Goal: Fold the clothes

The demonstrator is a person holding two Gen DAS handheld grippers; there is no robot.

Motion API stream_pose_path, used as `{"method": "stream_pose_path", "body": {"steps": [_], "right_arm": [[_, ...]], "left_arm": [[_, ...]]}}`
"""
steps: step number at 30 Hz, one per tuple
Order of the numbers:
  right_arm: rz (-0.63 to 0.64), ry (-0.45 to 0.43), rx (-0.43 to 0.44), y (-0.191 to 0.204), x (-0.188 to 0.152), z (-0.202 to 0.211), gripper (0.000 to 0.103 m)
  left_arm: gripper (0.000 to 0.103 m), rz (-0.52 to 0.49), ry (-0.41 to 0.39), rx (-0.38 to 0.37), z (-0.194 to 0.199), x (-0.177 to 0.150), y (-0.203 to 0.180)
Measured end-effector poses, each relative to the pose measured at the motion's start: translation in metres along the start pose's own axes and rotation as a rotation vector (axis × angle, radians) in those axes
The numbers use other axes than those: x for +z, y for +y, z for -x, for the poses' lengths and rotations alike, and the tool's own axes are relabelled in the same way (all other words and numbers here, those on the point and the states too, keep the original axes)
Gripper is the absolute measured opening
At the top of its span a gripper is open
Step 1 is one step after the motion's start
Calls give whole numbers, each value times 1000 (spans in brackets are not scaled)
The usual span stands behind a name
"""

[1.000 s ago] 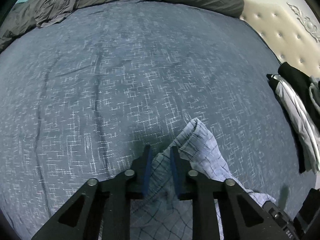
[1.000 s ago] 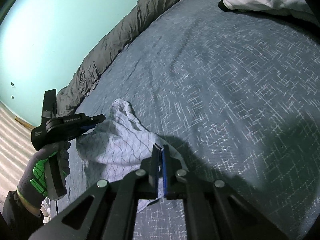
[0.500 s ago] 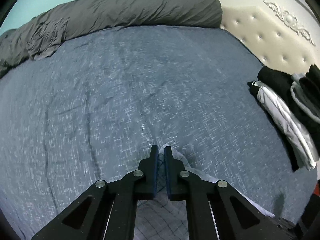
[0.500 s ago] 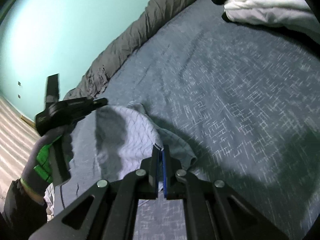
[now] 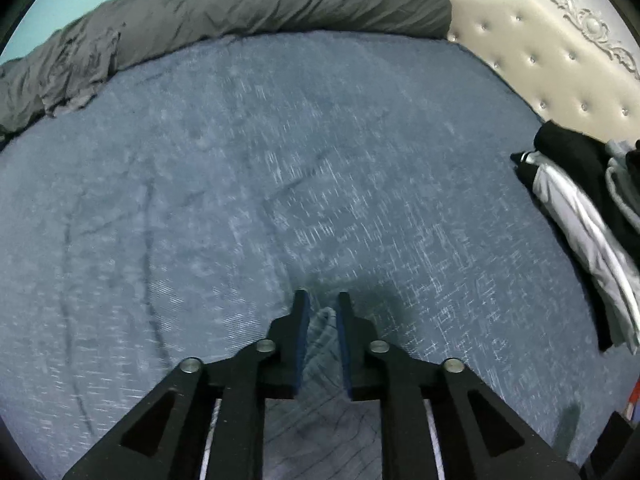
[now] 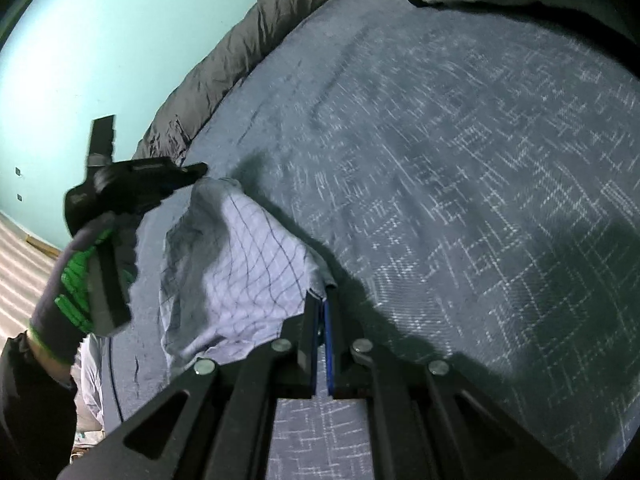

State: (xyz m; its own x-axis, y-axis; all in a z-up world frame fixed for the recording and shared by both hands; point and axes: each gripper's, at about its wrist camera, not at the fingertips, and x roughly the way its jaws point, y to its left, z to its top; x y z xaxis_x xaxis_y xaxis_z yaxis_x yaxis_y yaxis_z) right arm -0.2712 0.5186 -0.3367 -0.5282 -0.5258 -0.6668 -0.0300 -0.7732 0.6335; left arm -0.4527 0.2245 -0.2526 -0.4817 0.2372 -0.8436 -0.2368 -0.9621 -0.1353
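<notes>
A pale checked garment (image 6: 232, 260) lies bunched on the blue bedsheet (image 6: 460, 160). My right gripper (image 6: 322, 300) is shut on its near edge. The garment's far end rises in a peak to the tip of my left gripper (image 6: 196, 168), which a gloved hand (image 6: 72, 292) holds above the bed. In the left wrist view the left gripper (image 5: 322, 300) has its jaws opening. A fold of the garment (image 5: 324, 360) sits in the gap between them, and the pads do not visibly press on it.
A rolled grey duvet (image 5: 240, 8) runs along the far side of the bed. A stack of black, white and grey clothes (image 5: 580, 220) lies by the tufted headboard (image 5: 560, 60). The bed's edge and the floor (image 6: 16, 260) are at the left.
Both grippers lifted the garment off the sheet, so it now stands in a peak. The left jaws closed on the cloth, then parted again.
</notes>
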Motion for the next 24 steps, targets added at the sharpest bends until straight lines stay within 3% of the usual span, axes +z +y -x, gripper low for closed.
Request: {"method": "stream_pose_path", "body": {"steps": [3, 10, 13, 17, 23, 24], "right_arm": [[7, -3, 2, 1, 1, 3, 2], [-8, 2, 2, -2, 3, 1, 2], [-10, -3, 4, -1, 3, 4, 2], [-9, -4, 0, 0, 4, 4, 2], [-10, -1, -6, 0, 4, 3, 2], [-10, -1, -7, 1, 4, 2, 2]], "left_arm": [[34, -12, -33, 2, 25, -4, 11], [43, 8, -38, 1, 63, -51, 53], [48, 52, -14, 3, 59, -72, 72], [48, 153, 46, -52, 39, -90, 90], [47, 177, 76, -100, 17, -97, 85], [44, 182, 83, -108, 13, -98, 85]]}}
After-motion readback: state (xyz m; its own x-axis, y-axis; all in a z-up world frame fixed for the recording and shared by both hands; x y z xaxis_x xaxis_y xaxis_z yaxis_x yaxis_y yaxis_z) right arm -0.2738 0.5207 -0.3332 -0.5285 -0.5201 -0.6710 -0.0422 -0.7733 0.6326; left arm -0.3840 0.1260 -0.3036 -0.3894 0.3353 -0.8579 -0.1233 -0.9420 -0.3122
